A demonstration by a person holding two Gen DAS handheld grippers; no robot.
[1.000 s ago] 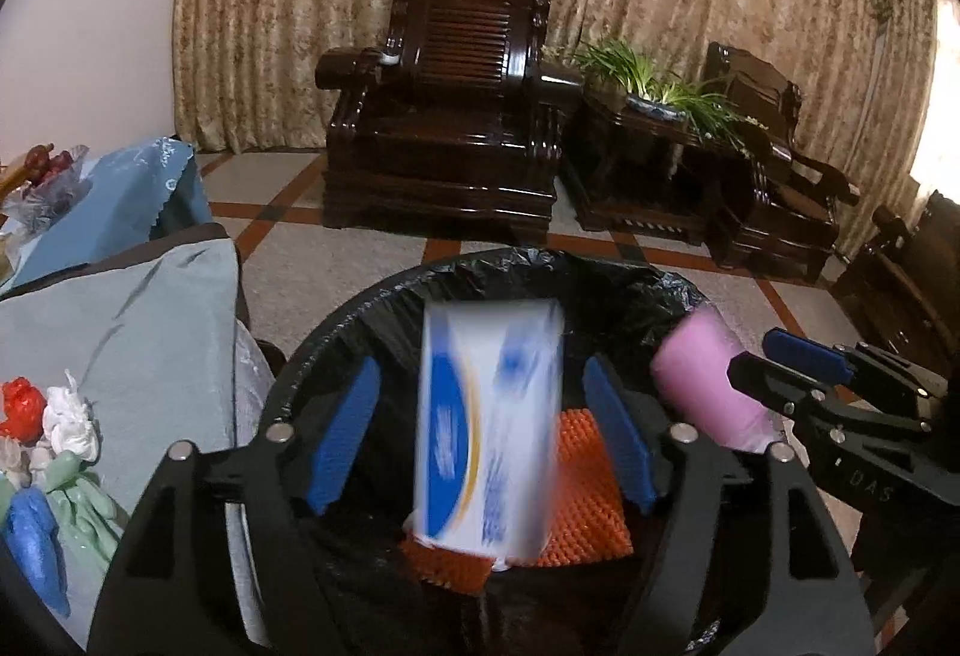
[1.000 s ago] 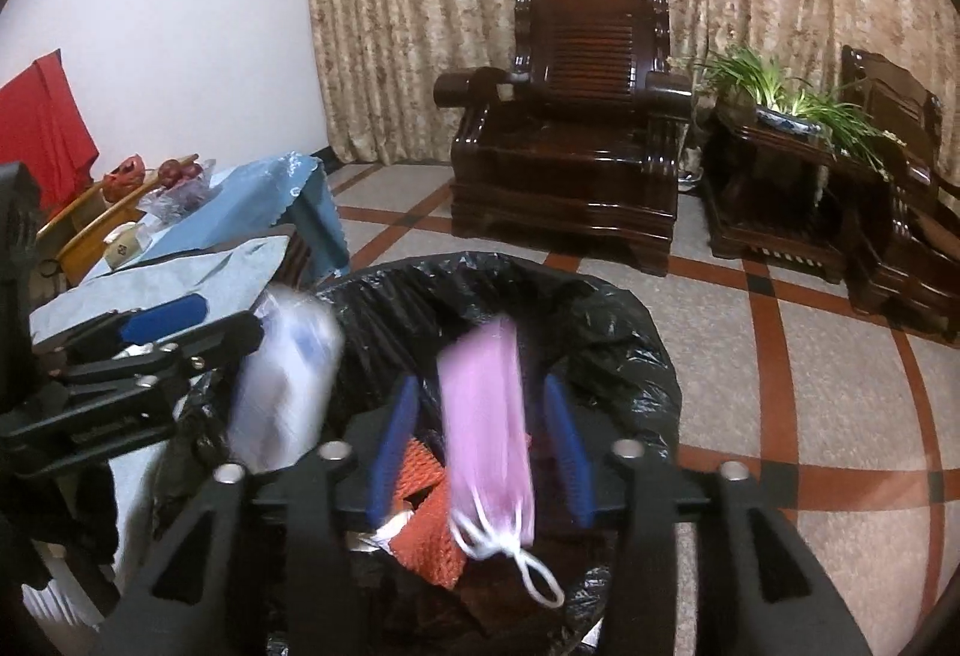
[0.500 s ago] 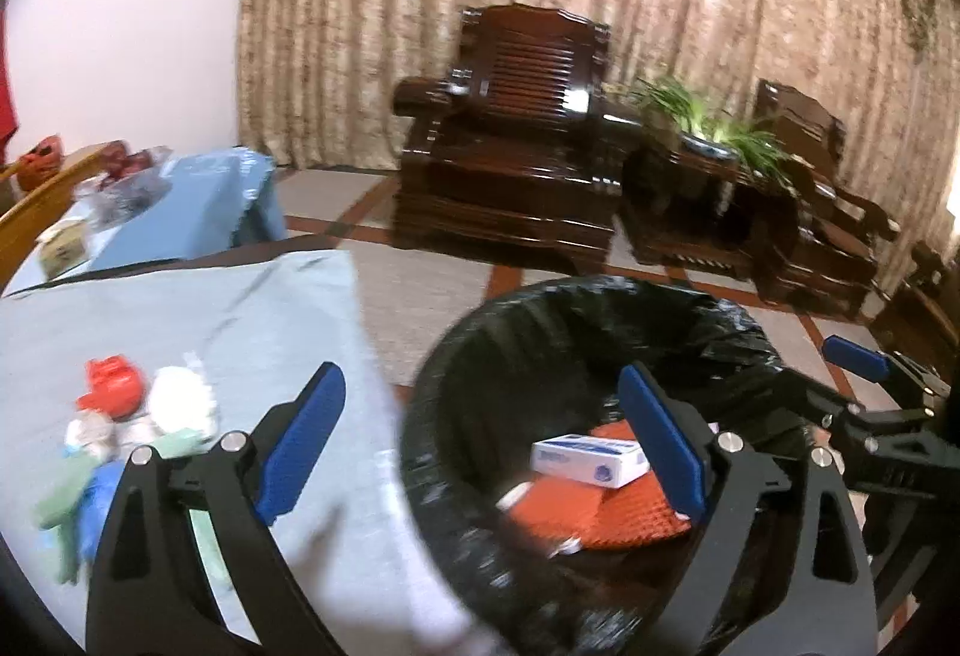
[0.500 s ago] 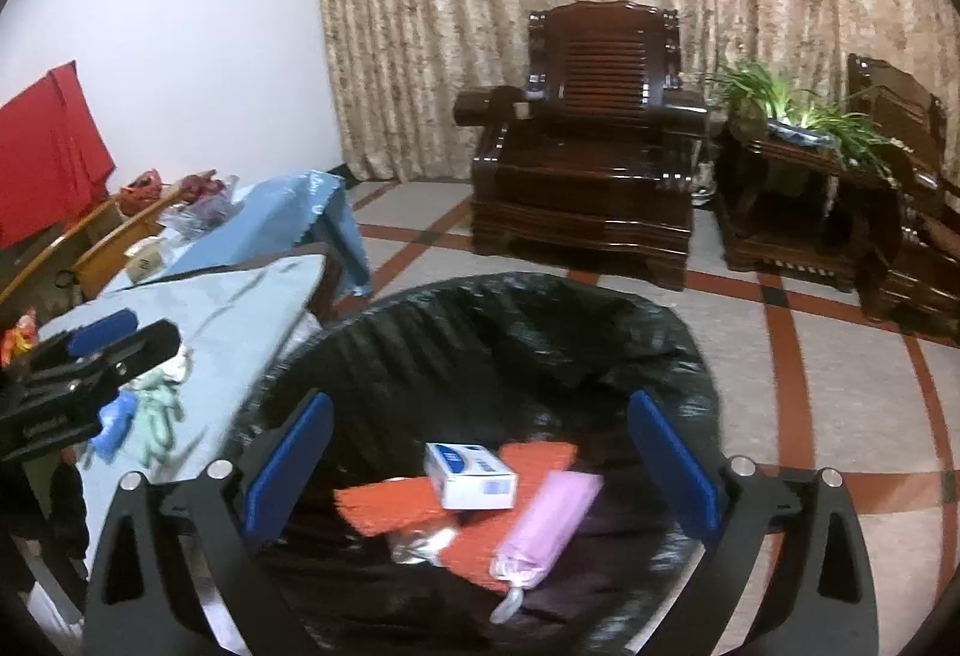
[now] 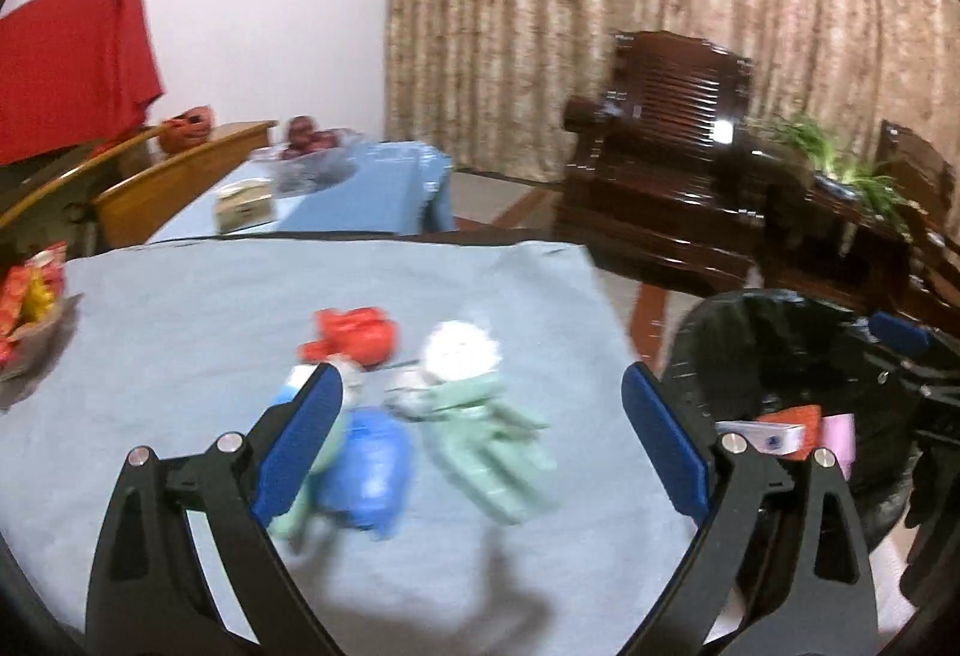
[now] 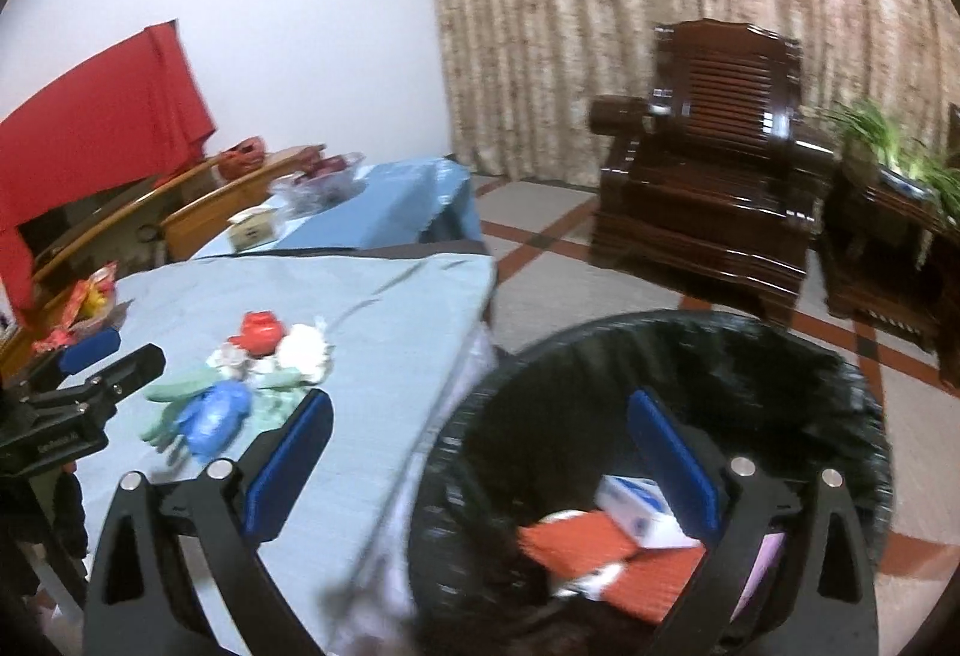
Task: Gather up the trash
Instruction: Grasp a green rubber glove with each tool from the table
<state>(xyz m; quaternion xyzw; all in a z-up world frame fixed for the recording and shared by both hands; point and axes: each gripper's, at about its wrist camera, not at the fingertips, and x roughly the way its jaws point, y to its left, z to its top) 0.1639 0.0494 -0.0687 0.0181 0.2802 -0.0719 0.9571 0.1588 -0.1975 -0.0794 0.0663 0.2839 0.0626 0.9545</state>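
1. Lying at the far left of the light blue tablecloth (image 5: 180, 332), a pile of red and yellow snack packets (image 5: 27, 296) was seen at the table's edge.
2. The left gripper (image 5: 480, 416) was held over the table with its blue pads spread wide apart, nothing between them.
3. A cluster of trash was found near the middle of the cloth: a red crumpled piece (image 5: 354, 335), a white paper ball (image 5: 459, 347), a blue wad (image 5: 369, 467) and a pale green glove (image 5: 489, 437), all close together or touching.
4. Just beside the table, to its right, the black-lined bin (image 6: 864, 416) was seen; a white and blue box (image 6: 639, 506), orange material (image 6: 576, 542) and a pink item (image 6: 765, 557) lay inside.
5. The right gripper (image 6: 480, 458) was held straddling the table edge and the bin, jaws wide apart and empty.
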